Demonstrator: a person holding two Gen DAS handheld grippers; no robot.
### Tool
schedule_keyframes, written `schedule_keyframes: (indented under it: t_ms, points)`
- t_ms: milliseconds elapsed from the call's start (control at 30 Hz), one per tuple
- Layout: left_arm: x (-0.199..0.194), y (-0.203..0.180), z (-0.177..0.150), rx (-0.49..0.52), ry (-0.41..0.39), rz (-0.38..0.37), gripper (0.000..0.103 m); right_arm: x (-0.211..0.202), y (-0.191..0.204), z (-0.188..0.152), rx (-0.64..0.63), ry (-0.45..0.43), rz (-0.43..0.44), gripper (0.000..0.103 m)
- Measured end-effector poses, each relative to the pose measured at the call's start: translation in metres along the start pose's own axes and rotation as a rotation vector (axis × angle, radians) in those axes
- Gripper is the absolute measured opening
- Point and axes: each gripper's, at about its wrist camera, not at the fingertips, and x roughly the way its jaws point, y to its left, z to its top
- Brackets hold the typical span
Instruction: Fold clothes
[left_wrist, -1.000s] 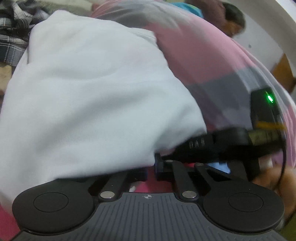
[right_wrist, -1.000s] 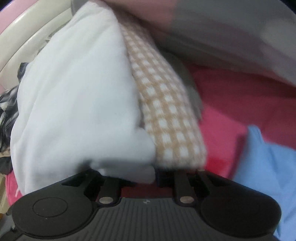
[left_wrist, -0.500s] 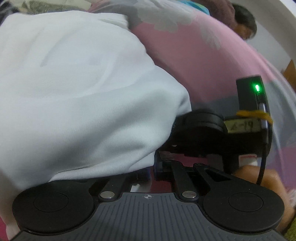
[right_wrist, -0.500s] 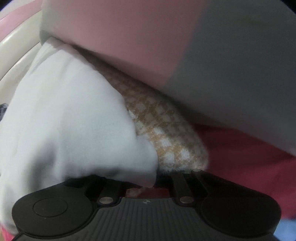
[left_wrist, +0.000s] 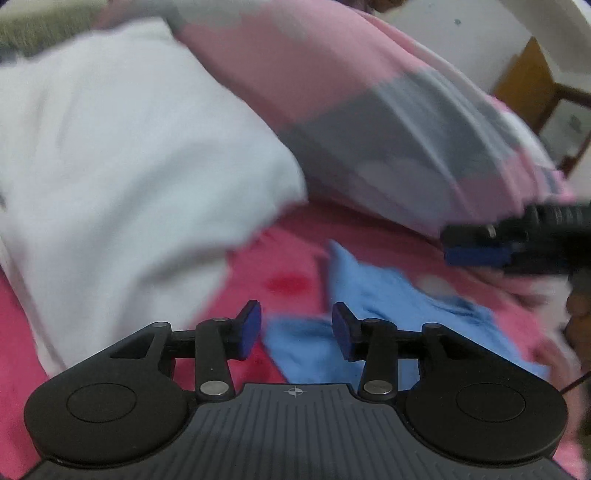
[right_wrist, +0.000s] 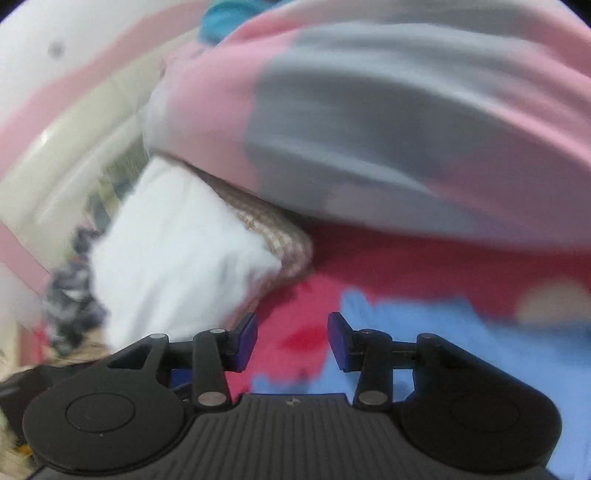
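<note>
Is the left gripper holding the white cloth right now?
No, the left gripper is open with nothing between its blue pads, and the white cloth lies apart from it, up and to the left.

Both grippers share one build: the left gripper (left_wrist: 295, 328) and right gripper (right_wrist: 291, 339) each have a dark grey ribbed body with a small crosshair mark, two black round housings with circular caps, black linkage arms on silver screws, and blue-padded fingers (left_wrist: 248, 328)
</note>
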Motion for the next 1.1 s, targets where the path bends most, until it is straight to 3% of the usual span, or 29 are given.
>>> schedule_keyframes:
  t_ms: [67, 233, 433, 500, 567, 633, 700, 767, 933, 1100]
  points:
    - [0.002, -0.012, -0.007, 0.040, -0.013, -0.006, 0.042, -0.007, -0.020, -0.015, 0.090, 0.010, 0.012, 0.045]
    - [0.029, -0.010, -0.033, 0.193, -0.031, 0.168, 0.042, -0.023, -0.069, -0.052, 0.314, 0.035, 0.043, 0.044]
    - [0.052, -0.004, -0.041, 0.254, -0.067, 0.195, 0.042, 0.006, -0.120, -0.069, 0.576, 0.009, 0.128, 0.039]
    - [0.058, -0.006, -0.042, 0.274, -0.083, 0.190, 0.041, 0.012, -0.129, -0.076, 0.589, 0.009, 0.148, 0.038]
    - [0.062, -0.009, -0.043, 0.285, -0.080, 0.190, 0.030, 0.021, -0.130, -0.077, 0.583, 0.002, 0.157, 0.035]
    - [0.069, -0.007, -0.046, 0.285, -0.070, 0.189, 0.012, 0.022, -0.135, -0.082, 0.580, -0.005, 0.158, 0.023]
    - [0.069, -0.007, -0.049, 0.283, -0.082, 0.189, 0.003, 0.025, -0.135, -0.083, 0.569, -0.014, 0.153, 0.011]
    - [0.062, -0.005, -0.050, 0.265, -0.118, 0.180, 0.002, 0.023, -0.135, -0.084, 0.553, -0.032, 0.150, 0.003]
    - [0.030, 0.001, -0.046, 0.166, -0.191, 0.138, 0.001, 0.017, -0.117, -0.068, 0.481, -0.092, 0.171, 0.002]
    - [-0.001, 0.008, -0.049, 0.079, -0.252, 0.130, 0.001, 0.026, -0.078, -0.030, 0.405, -0.138, 0.248, 0.002]
